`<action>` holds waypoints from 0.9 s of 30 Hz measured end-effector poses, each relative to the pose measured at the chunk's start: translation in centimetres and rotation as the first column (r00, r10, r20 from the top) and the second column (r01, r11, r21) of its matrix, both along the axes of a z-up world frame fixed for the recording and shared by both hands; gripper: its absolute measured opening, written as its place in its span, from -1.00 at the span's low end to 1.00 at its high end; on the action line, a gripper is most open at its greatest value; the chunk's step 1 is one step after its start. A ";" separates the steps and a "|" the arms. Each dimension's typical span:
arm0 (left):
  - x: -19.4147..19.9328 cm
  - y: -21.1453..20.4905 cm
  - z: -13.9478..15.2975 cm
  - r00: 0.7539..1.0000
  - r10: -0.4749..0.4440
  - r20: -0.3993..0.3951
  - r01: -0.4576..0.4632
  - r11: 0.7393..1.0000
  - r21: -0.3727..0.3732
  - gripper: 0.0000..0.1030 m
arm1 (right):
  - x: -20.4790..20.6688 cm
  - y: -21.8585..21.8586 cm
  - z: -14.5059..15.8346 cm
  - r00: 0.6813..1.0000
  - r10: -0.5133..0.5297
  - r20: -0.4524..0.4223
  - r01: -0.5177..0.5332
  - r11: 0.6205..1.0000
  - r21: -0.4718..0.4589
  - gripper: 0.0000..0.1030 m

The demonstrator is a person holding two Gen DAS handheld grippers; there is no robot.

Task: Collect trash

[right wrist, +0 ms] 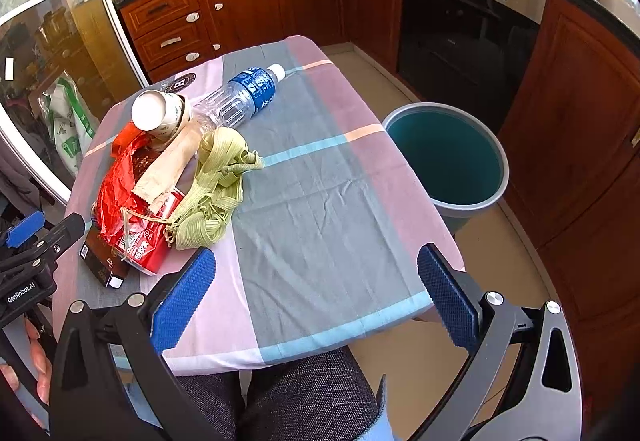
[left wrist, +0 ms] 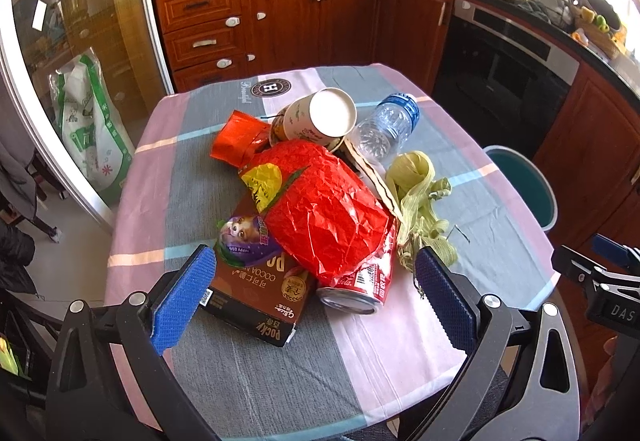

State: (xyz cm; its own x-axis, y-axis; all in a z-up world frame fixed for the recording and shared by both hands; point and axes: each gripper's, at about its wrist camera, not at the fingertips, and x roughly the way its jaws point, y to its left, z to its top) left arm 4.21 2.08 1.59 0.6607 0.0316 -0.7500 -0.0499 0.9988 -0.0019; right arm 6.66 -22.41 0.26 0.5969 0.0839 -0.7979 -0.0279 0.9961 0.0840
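Note:
A heap of trash lies on the cloth-covered table [left wrist: 248, 373]: a crumpled red wrapper [left wrist: 324, 201], a brown Pocky box [left wrist: 256, 293], a red soda can [left wrist: 360, 287], a paper cup [left wrist: 320, 119], a clear plastic bottle [left wrist: 386, 125] and pale green husks [left wrist: 416, 197]. My left gripper [left wrist: 316, 293] is open and empty, just in front of the box and can. My right gripper [right wrist: 316, 293] is open and empty over the table's near right part [right wrist: 320, 225], right of the heap. The bottle [right wrist: 240, 97], husks [right wrist: 216, 189] and can [right wrist: 150, 241] show there too.
A grey bin with a teal inside [right wrist: 448, 157] stands on the floor right of the table; it also shows in the left wrist view [left wrist: 524, 185]. Wooden cabinets [left wrist: 280, 17] and a black oven [right wrist: 464, 21] lie behind. A glass door [left wrist: 68, 61] is at the left.

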 end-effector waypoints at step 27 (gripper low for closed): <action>0.2 -0.6 -0.5 1.000 -0.018 -0.011 0.018 1.000 0.004 0.94 | 0.1 -0.2 -0.5 1.000 -0.012 -0.016 0.012 1.000 -0.001 0.88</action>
